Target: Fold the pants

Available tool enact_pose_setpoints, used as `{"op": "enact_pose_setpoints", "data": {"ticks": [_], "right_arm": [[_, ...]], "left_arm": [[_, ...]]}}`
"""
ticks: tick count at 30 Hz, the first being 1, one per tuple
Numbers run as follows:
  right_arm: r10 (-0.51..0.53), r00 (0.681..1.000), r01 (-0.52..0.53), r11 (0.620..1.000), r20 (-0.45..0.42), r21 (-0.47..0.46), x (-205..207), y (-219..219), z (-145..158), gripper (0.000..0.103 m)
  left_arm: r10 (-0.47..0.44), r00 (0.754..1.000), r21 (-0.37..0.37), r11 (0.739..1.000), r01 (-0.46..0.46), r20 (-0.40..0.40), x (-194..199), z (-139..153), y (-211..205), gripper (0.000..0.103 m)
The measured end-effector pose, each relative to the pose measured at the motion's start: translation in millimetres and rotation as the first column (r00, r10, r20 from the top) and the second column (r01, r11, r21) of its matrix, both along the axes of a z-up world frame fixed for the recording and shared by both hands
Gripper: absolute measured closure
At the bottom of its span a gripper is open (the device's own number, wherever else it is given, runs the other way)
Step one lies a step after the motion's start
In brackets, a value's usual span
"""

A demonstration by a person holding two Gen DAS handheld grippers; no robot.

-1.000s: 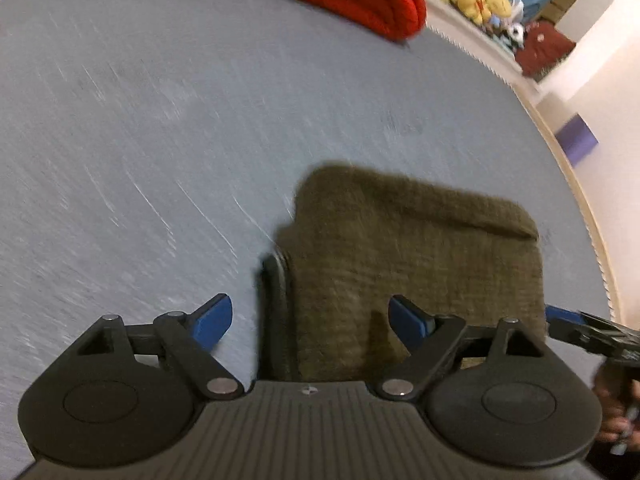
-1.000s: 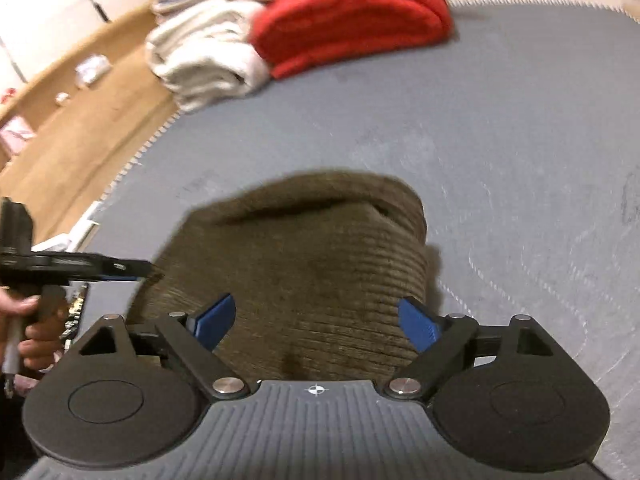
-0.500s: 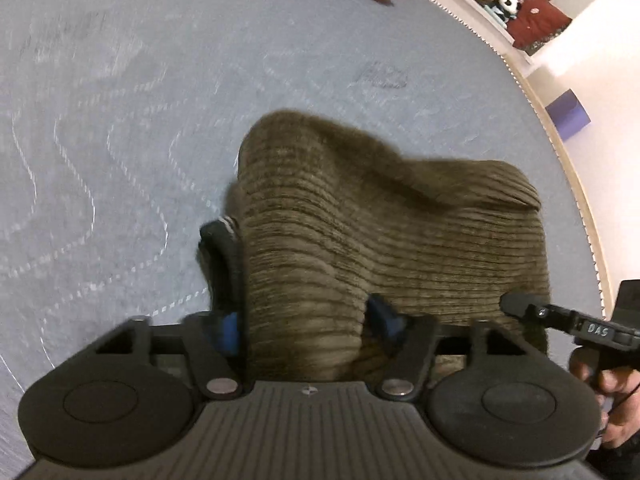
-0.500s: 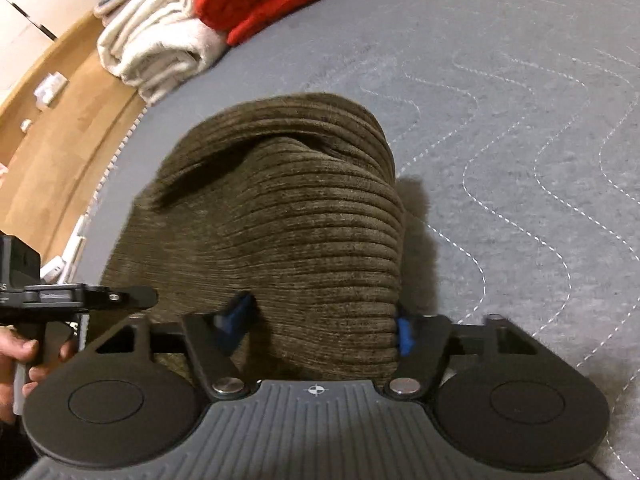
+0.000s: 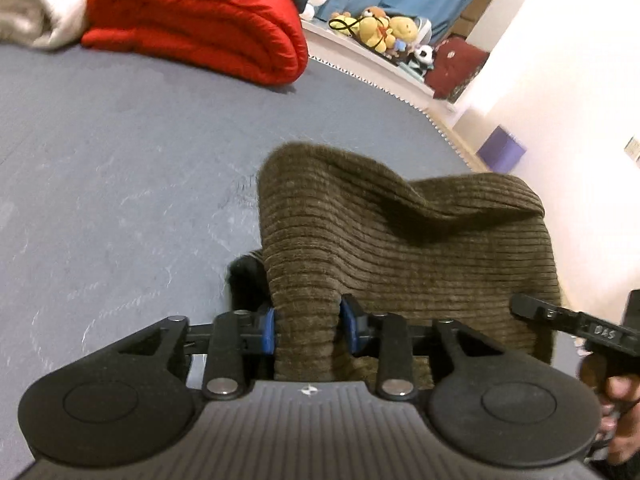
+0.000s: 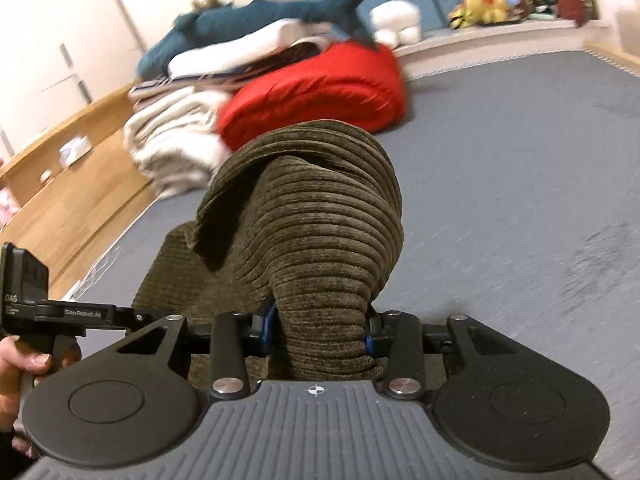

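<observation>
Olive-brown corduroy pants (image 5: 408, 248) lie in a folded bundle on the grey quilted bed (image 5: 120, 168). My left gripper (image 5: 307, 330) is shut on the near left edge of the pants and lifts it, so the cloth bulges up. My right gripper (image 6: 318, 326) is shut on the near right edge of the pants (image 6: 320, 240), which rise in a hump before it. The right gripper's side shows at the right of the left wrist view (image 5: 576, 326), and the left gripper shows at the left of the right wrist view (image 6: 60, 312).
A rolled red blanket (image 5: 200, 20) and a cream blanket (image 6: 172, 140) lie at the far end of the bed. A blue shark plush (image 6: 260, 8) rests on pillows behind them. Stuffed toys (image 5: 380, 28) line a ledge. A wooden floor (image 6: 60, 184) lies left of the bed.
Both grippers went from open over the pants to shut on the near edge. They have since lifted it, and the cloth now humps up off the bed.
</observation>
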State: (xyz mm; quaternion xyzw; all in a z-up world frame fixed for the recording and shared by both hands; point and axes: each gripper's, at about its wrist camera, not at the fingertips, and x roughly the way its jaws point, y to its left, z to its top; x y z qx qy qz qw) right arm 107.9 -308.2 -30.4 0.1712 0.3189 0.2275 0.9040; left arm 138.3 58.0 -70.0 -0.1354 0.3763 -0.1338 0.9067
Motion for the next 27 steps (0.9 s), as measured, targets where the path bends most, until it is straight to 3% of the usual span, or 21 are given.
{"op": "enact_pose_setpoints", "data": {"ticks": [3,4,6,8,10,14,16,18,20,21,23,25,27], "right_arm": [[-0.082,0.995,0.078,0.995,-0.063,-0.067,24.0,-17.9,-19.1,0.050],[-0.155,0.986,0.147,0.982,-0.060,-0.117,28.9,-22.9,-23.7,0.048],[-0.294,0.956,0.286,0.935,-0.011,-0.211,35.0,-36.0,-27.4,0.044],[-0.327,0.945,0.320,0.924,0.004,-0.211,35.4,-44.5,-25.7,0.044],[-0.273,0.962,0.269,0.948,0.002,-0.173,31.3,-38.4,-23.3,0.044],[-0.031,0.996,0.051,0.972,0.089,-0.228,13.3,5.6,-19.2,0.044],[0.077,0.990,-0.041,0.956,0.114,-0.290,6.3,28.1,-22.4,0.044],[0.178,0.981,-0.139,0.927,0.082,-0.349,-1.8,44.9,-30.4,0.044],[0.278,0.961,-0.253,0.874,0.000,-0.415,-5.8,63.0,-43.6,0.044],[0.323,0.944,-0.314,0.830,-0.062,-0.461,-7.8,72.7,-54.1,0.044],[0.351,0.934,-0.330,0.777,-0.067,-0.537,-13.8,83.7,-64.8,0.044],[0.334,0.941,-0.316,0.804,-0.057,-0.504,-11.3,80.8,-57.2,0.045],[0.315,0.948,-0.299,0.855,-0.032,-0.425,-12.0,68.7,-49.5,0.046]], "left_arm": [[0.077,0.995,0.213,0.973,-0.088,0.061,6.6,-0.5,-19.4,0.059],[0.094,0.993,0.231,0.967,-0.109,0.075,5.0,1.2,-19.3,0.059],[0.101,0.990,0.181,0.976,-0.118,0.098,-1.7,8.6,-14.3,0.059],[0.044,0.993,0.124,0.991,-0.058,0.112,-12.5,15.0,-16.1,0.059],[-0.056,0.991,0.148,0.988,0.037,0.125,-20.3,16.5,-28.0,0.059],[-0.234,0.967,0.293,0.936,0.196,0.098,-33.9,4.9,-61.5,0.059],[-0.275,0.961,0.345,0.901,0.262,-0.011,-33.2,-12.3,-68.1,0.060],[-0.302,0.946,0.397,0.858,0.324,-0.120,-33.8,-31.0,-68.1,0.060],[-0.330,0.936,0.442,0.826,0.351,-0.127,-40.8,-33.8,-67.7,0.060],[-0.329,0.936,0.438,0.828,0.351,-0.127,-42.4,-32.0,-67.2,0.060],[-0.317,0.943,0.450,0.831,0.328,-0.103,-44.4,-27.2,-69.7,0.060],[-0.321,0.946,0.467,0.830,0.305,-0.048,-45.3,-18.3,-72.5,0.060],[-0.338,0.941,0.429,0.851,0.303,0.006,-53.1,-11.2,-71.2,0.060]]}}
